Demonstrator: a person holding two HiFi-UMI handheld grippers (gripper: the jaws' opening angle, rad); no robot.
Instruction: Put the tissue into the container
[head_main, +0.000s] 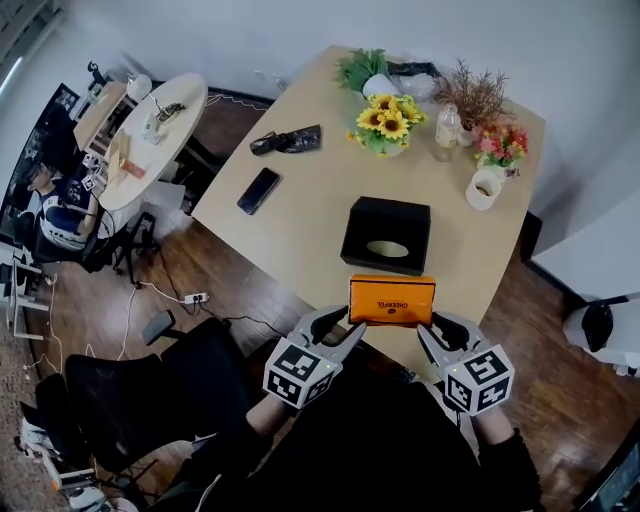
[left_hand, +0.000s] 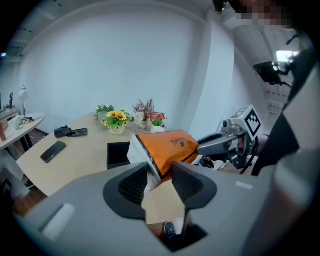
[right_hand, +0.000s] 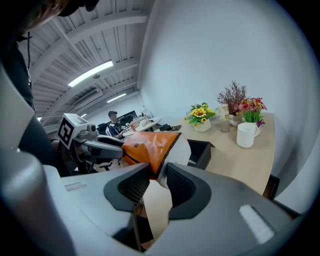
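Lower centre of head view, at the light wooden desk's (head_main: 300, 190) near edge | left tongs (head_main: 347, 322) and right tongs (head_main: 432, 326) each clamped on one end of the orange soft-plastic tissue pack (head_main: 391, 300) | long axis left-right, print up | beyond: open black rectangular container (head_main: 380, 266) | advice: carry forward level, lower lengthwise.

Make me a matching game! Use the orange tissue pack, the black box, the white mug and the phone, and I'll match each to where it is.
Things:
1. tissue pack
2. black container
3. white mug
4. phone

Places:
A. flat on the table, at the head view's left
B. held by left gripper and right gripper
C. beside the pink flowers
D. just beyond the pack

Pairs: 1-B, 2-D, 3-C, 4-A
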